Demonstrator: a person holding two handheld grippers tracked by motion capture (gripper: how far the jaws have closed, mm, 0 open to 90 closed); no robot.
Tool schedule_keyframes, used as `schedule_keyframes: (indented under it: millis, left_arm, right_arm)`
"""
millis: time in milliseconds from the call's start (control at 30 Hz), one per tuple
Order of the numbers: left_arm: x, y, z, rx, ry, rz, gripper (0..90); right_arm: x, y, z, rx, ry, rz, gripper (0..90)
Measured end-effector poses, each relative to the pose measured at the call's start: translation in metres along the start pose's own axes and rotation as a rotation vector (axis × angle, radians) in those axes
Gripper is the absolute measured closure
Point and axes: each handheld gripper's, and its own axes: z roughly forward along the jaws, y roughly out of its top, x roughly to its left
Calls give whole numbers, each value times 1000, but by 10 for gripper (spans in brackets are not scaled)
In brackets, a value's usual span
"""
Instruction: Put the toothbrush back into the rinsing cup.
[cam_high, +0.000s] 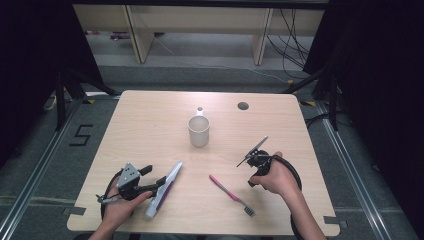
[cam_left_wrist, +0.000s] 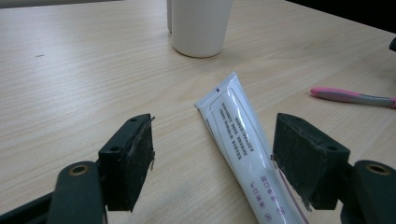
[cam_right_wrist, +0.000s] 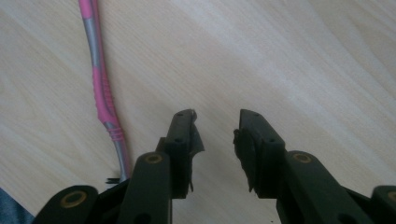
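The toothpaste tube (cam_left_wrist: 243, 140) lies flat on the surface, near the white cup (cam_high: 198, 131), not picked up yet. The left tongs (cam_left_wrist: 212, 161) are wide open around it. The right tongs (cam_right_wrist: 215, 135) are open and empty beside the pink toothbrush (cam_right_wrist: 100, 84).

A black "5" is marked on the floor (cam_high: 80, 135); the tube's (cam_left_wrist: 243, 140) print is unreadable.

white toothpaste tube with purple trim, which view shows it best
The left gripper view: the white toothpaste tube with purple trim lies close up between the open jaws, its printed text visible. The high view shows its whole length, small, beside the left hand-held gripper. The right gripper view looks at the pink toothbrush.
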Motion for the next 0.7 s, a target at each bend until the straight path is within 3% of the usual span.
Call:
schedule_keyframes:
  millis: [433,700]
  left_arm:
    - [0,0,0,-5,-2,0,285]
    - [0,0,0,-2,-1,1,285]
  right_arm:
    - [12,13,1,10,2,-58,679]
    - [22,20,2,16,5,-64,686]
